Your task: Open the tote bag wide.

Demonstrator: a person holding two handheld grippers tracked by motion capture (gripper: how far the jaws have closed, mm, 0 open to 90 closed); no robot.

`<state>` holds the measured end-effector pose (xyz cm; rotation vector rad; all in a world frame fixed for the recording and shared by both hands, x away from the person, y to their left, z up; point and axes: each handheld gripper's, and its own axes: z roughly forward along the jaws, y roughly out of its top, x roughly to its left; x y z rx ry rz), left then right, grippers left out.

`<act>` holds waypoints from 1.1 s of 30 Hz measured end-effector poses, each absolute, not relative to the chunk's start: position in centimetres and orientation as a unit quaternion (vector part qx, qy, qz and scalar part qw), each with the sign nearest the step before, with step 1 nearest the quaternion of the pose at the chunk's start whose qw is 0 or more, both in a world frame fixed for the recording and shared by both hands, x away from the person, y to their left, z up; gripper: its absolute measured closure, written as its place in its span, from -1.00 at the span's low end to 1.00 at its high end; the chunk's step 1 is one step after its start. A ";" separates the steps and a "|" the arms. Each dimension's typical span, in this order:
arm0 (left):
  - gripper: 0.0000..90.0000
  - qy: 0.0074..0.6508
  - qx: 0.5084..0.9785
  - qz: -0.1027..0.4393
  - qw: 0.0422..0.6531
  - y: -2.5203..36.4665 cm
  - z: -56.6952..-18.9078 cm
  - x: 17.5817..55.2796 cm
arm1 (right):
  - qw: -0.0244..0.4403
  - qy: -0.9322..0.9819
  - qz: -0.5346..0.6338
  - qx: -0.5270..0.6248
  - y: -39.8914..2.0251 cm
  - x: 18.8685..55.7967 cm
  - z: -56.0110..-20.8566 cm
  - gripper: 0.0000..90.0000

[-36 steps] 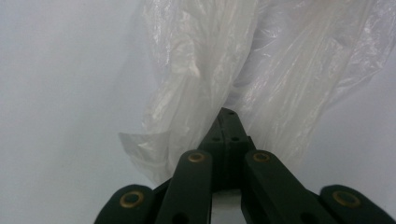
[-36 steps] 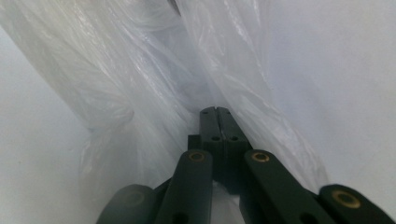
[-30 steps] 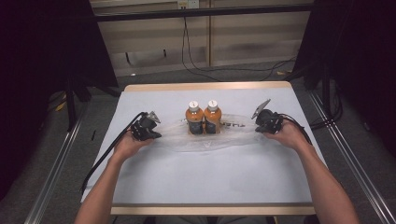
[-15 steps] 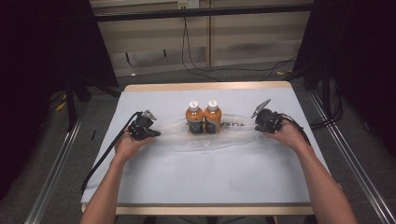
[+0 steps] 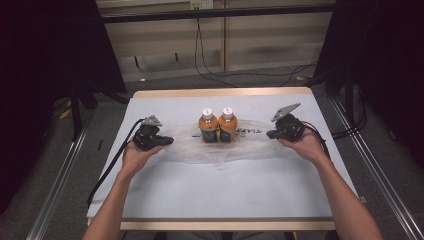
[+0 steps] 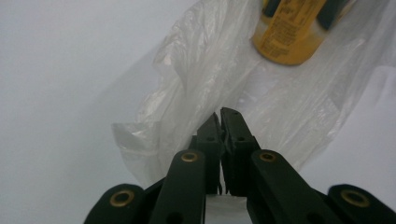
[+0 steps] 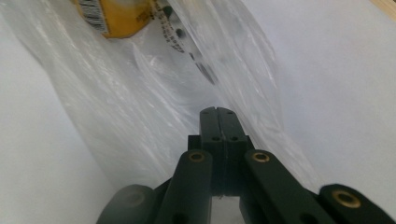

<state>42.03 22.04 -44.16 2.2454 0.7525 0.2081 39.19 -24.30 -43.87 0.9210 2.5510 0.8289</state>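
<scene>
Bag: clear plastic bag lies stretched flat across the middle of the bench.
Bottles: two orange bottles stand upright, touching, on or in the bag at its centre.
Left gripper: jaws nearly closed on the bag's left end; a narrow gap shows, the film pinched between.
Right gripper: jaws fully closed on the bag's right end.
Risk: uneven pull may tip the bottles; the thin film may slip from the left jaws or tear.
</scene>
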 end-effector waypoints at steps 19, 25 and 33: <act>1.00 0.271 0.836 0.075 0.472 22.7 -39.8 40.4 | 0.141 0.873 0.371 0.283 -21.0 39.0 -40.4 1.00; 1.00 0.249 0.847 0.065 0.465 19.7 -40.1 40.3 | 0.129 0.878 0.372 0.272 -18.9 40.1 -40.4 1.00; 1.00 0.221 0.857 0.040 0.464 14.9 -42.0 40.0 | 0.115 0.889 0.352 0.270 -16.5 42.2 -41.5 1.00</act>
